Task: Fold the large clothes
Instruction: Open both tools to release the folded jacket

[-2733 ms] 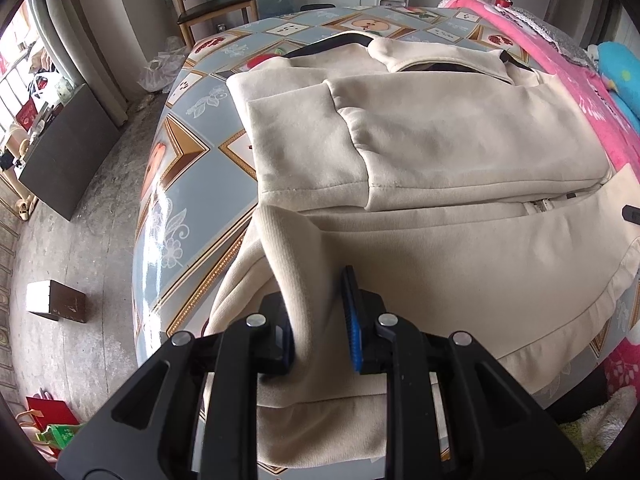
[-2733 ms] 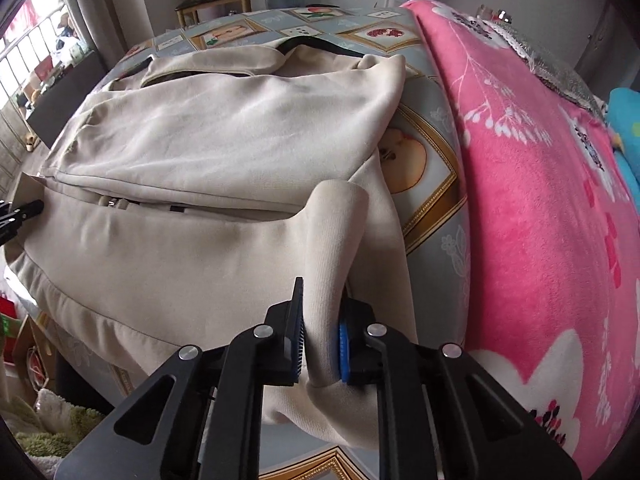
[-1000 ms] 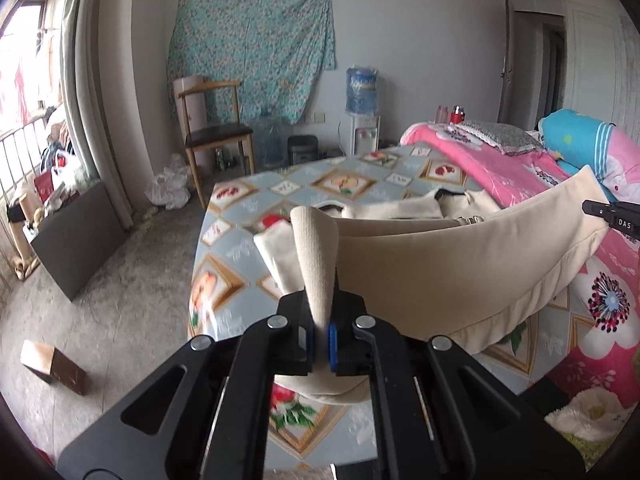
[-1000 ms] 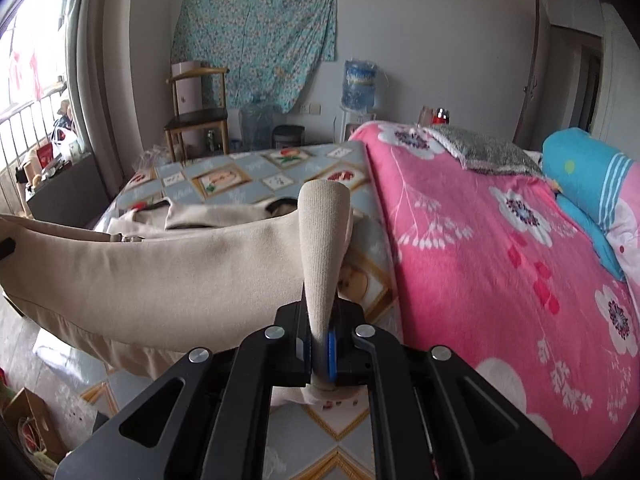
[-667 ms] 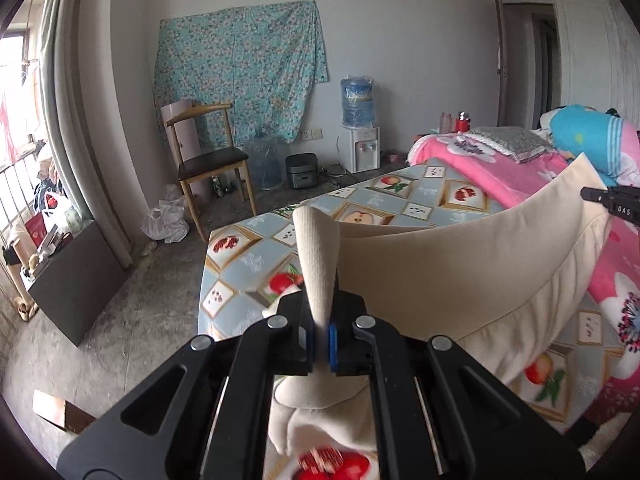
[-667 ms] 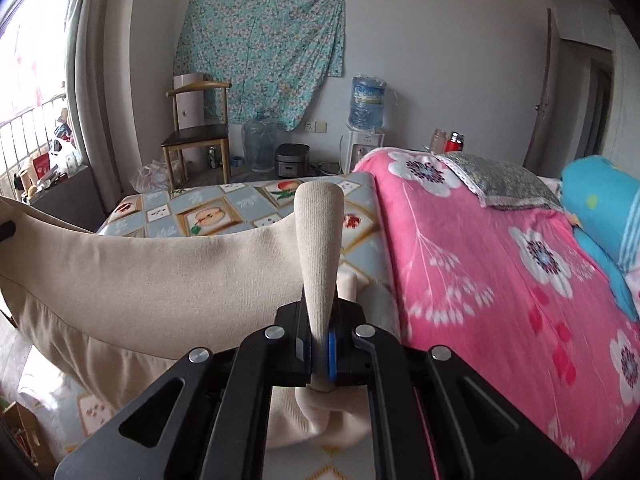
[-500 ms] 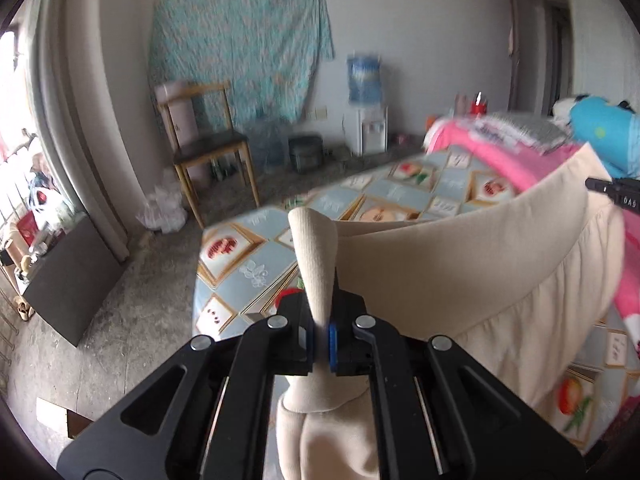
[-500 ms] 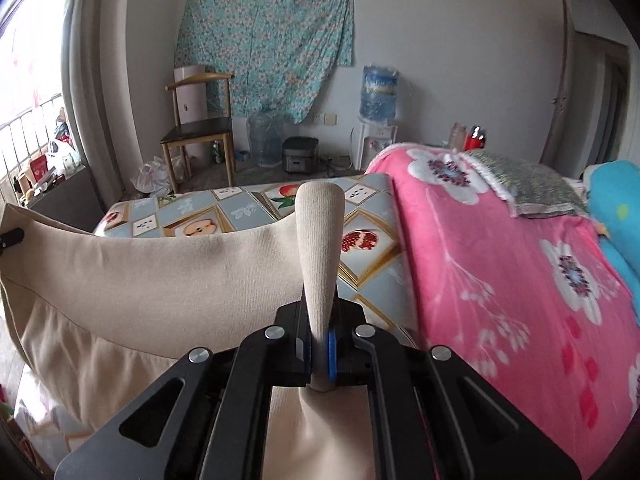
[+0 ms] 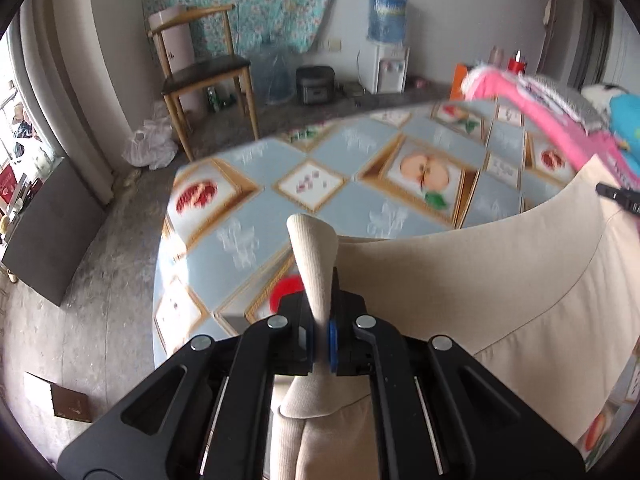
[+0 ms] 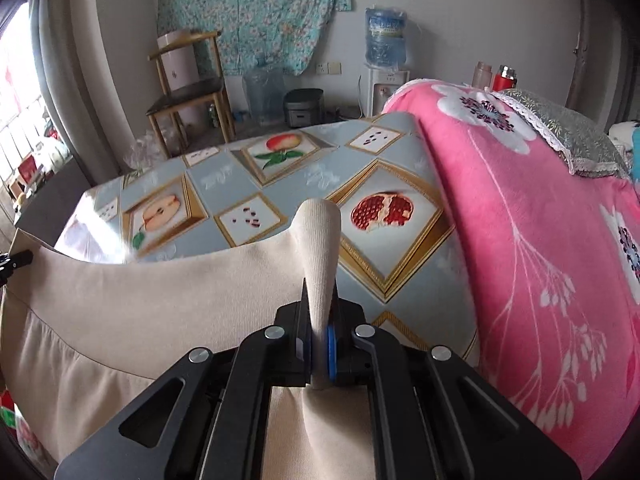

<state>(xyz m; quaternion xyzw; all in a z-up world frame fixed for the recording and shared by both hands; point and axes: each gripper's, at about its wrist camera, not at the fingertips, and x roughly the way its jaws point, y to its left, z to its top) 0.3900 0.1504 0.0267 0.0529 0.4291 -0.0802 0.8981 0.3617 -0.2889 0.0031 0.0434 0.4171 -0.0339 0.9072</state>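
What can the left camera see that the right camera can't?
Only the left camera shows the brown box on the floor and the tip of the right claw.

Only the right camera shows the big pink blanket up close and the tip of the left claw.

Both show a claw shut on the beige jacket, the fruit tablecloth, the wooden chair and the water bottle.

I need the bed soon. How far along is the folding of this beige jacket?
Partway. Both the left gripper and the right gripper are shut on the beige jacket, holding its hem stretched above the patterned sheet. No finished fold is visible here. Left: lay it down, let go, smooth it.
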